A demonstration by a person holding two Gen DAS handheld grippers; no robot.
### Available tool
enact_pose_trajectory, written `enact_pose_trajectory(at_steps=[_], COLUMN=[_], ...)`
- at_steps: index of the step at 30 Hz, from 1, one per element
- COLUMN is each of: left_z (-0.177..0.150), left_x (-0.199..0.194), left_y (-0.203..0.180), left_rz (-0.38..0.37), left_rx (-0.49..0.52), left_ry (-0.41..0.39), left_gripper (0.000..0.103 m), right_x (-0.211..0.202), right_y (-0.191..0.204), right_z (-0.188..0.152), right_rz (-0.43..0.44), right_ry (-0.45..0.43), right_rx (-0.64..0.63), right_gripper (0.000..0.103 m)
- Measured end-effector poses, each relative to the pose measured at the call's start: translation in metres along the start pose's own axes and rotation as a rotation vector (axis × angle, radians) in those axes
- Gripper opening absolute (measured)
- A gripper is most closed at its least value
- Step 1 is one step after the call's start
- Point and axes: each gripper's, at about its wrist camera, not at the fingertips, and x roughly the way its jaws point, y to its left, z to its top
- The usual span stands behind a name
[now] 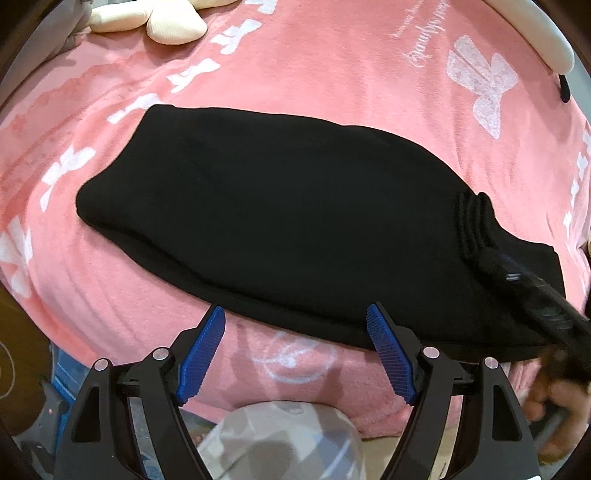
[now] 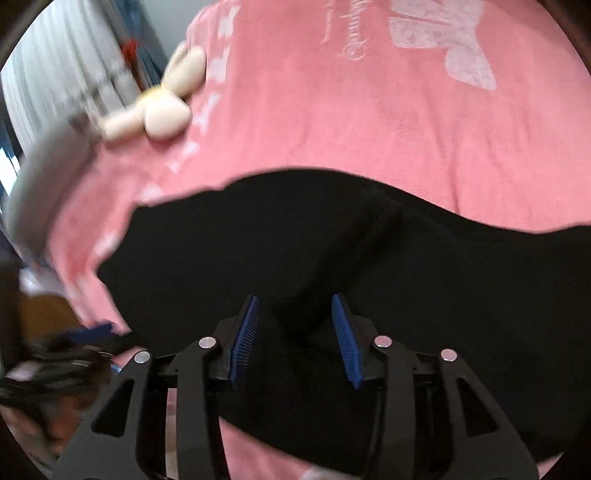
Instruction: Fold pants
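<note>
The black pants (image 1: 266, 221) lie folded in a long bundle on a pink blanket (image 1: 332, 74). My left gripper (image 1: 295, 314) is open and empty, its blue pads just short of the near edge of the pants. My right gripper (image 2: 295, 302) is open over the pants (image 2: 406, 277), its pads either side of a raised fold of black fabric without closing on it. In the left wrist view the right gripper (image 1: 535, 295) shows blurred at the right end of the pants, by the ribbed waistband (image 1: 476, 225).
A cream plush bow (image 1: 162, 22) lies at the blanket's far left; it also shows in the right wrist view (image 2: 159, 107). A white cushion edge (image 1: 535, 33) runs along the far right. A grey patterned object (image 1: 280, 439) sits below the bed's front edge.
</note>
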Motion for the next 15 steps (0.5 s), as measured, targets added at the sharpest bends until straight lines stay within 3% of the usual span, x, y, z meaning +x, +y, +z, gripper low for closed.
enact_pose_trajectory(at_steps=[3, 5, 7, 10, 15], left_z=[-0.001, -0.002, -0.003, -0.005, -0.005], left_x=[0.003, 0.006, 0.007, 0.006, -0.003], left_y=[0.005, 0.008, 0.009, 0.007, 0.022], left_rz=[0.013, 0.009, -0.003, -0.014, -0.056], left_rx=[0.000, -0.011, -0.018, -0.014, -0.051], left_ry=[0.004, 0.012, 0.016, 0.014, 0.009], left_gripper=[0.076, 0.076, 0.076, 0.076, 0.076], right_x=[-0.042, -0.058, -0.056, -0.026, -0.060], right_y=[-0.012, -0.027, -0.051, -0.094, -0.085], right_z=[0.007, 0.012, 0.010, -0.009, -0.006], right_rz=[-0.022, -0.109, -0.204, -0.318, -0.322], right_ry=[-0.099, -0.128, -0.087, 0.073, -0.075], right_rx=[0.040, 0.042, 0.066, 0.159, 0.162], right_gripper=[0.035, 0.034, 0.033, 0.030, 0.032])
